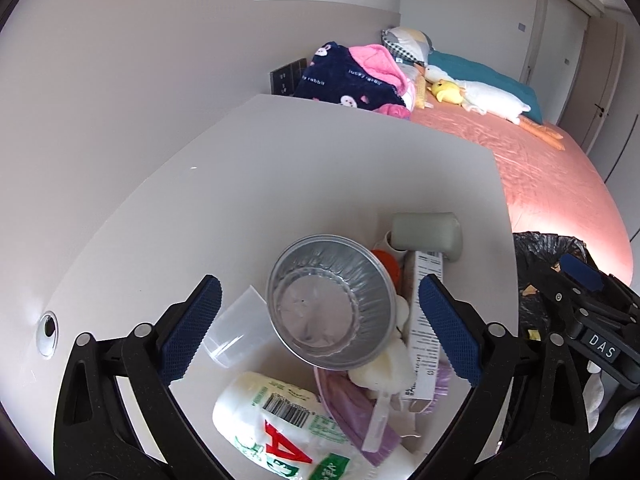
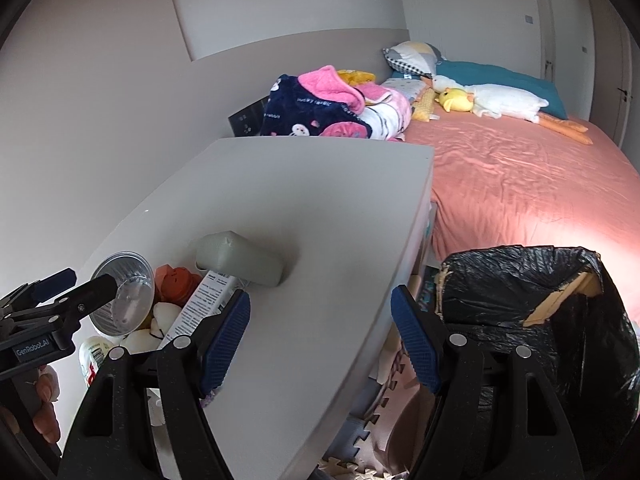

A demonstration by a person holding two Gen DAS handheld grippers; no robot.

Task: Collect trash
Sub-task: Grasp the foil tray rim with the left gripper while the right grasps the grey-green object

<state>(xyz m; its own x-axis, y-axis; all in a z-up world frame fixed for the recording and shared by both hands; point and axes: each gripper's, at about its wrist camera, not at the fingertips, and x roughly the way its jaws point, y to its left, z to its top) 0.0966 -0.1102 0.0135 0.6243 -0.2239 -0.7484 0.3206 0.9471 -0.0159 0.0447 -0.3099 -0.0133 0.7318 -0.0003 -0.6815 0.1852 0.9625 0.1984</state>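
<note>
**Trash heaped on a white tabletop beside a pink bed**

A white tabletop [image 2: 304, 216] stands against a pale wall, its far edge just beside a bed [image 2: 520, 184] covered in a salmon-pink sheet. On the bed lie a navy and pink blanket [image 2: 316, 108], pillows and a long white goose toy [image 2: 504, 104]. A door shows at the far right of the room.

The trash sits at the near end of the tabletop: a foil bowl [image 1: 332, 300], a clear plastic cup [image 1: 236, 332] touching it, a white bottle [image 1: 276, 424] with a red mark, a long white box [image 1: 424, 328] and a grey-green block [image 1: 426, 232].

The left gripper [image 1: 320, 328] hovers over the foil bowl, jaws wide open and empty. The right gripper [image 2: 320, 336] hangs over the tabletop's edge, jaws also open and empty. A bin lined with a black bag [image 2: 532, 292] stands on the floor beside the tabletop.
</note>
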